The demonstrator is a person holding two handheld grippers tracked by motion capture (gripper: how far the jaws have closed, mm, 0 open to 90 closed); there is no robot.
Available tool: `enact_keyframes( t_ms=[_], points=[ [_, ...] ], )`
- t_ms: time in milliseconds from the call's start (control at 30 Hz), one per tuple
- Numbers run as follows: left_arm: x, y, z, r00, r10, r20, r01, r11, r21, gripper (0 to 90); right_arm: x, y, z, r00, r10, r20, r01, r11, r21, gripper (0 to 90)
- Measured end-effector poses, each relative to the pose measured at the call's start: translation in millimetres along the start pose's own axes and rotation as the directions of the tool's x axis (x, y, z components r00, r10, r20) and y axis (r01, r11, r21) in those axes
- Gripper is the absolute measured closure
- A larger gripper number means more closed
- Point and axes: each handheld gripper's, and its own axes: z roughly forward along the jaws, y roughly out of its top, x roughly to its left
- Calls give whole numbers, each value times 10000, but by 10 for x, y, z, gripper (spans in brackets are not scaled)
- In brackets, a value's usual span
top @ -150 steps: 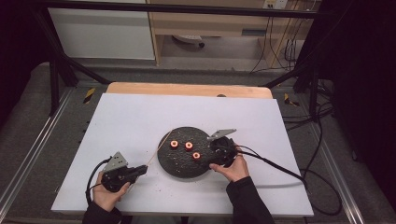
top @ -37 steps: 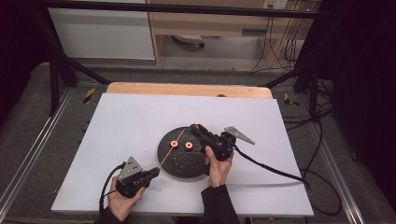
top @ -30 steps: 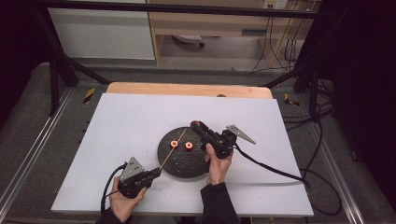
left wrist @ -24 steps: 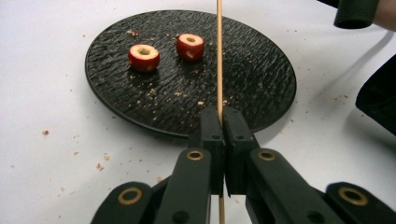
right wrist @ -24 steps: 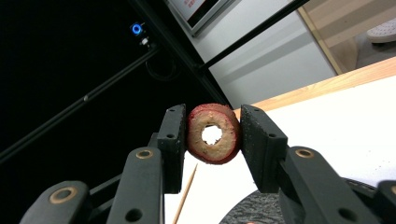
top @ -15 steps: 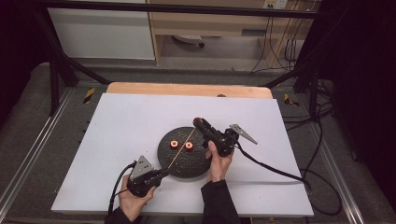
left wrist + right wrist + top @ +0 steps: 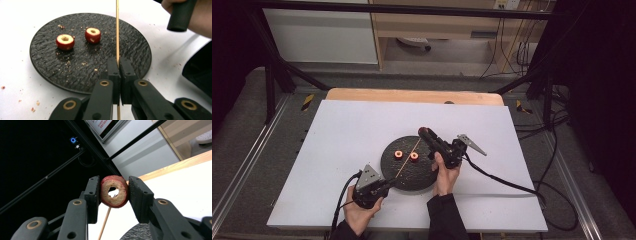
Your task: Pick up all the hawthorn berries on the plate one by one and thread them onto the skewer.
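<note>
On the black plate [image 7: 50, 67], two cored fruits [image 7: 65, 42] bear no labels.

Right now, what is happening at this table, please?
A person is threading cored fruit pieces onto a thin wooden skewer. The left gripper clamps the skewer over the black plate. The right gripper holds one cored fruit ring near the skewer's tip. Two more cored pieces lie on the plate.
</note>
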Motion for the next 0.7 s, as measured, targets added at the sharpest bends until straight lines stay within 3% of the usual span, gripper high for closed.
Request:
enact_keyframes(
  t_ms=[133,233,467,700],
  points=[
    [-37,74,51,9999,-147,-44,147,9999,-82,881,-7,-24,11,9998,194,-61,-194,9998,17,628],
    [-37,112,108,9996,-294,1,294,9995,-103,882,-12,-14,1,10000,76,-41,-76,10000,62,628],
    [-25,191,161,9995,-308,-51,307,9993,-223,883,-2,-90,-20,9997,221,-88,-217,9988,441,629],
    [17,297,273,9981,-536,292,540,9984,-143,883,4,-125,-40,9999,113,-66,-106,9959,904,629]
  ],
)
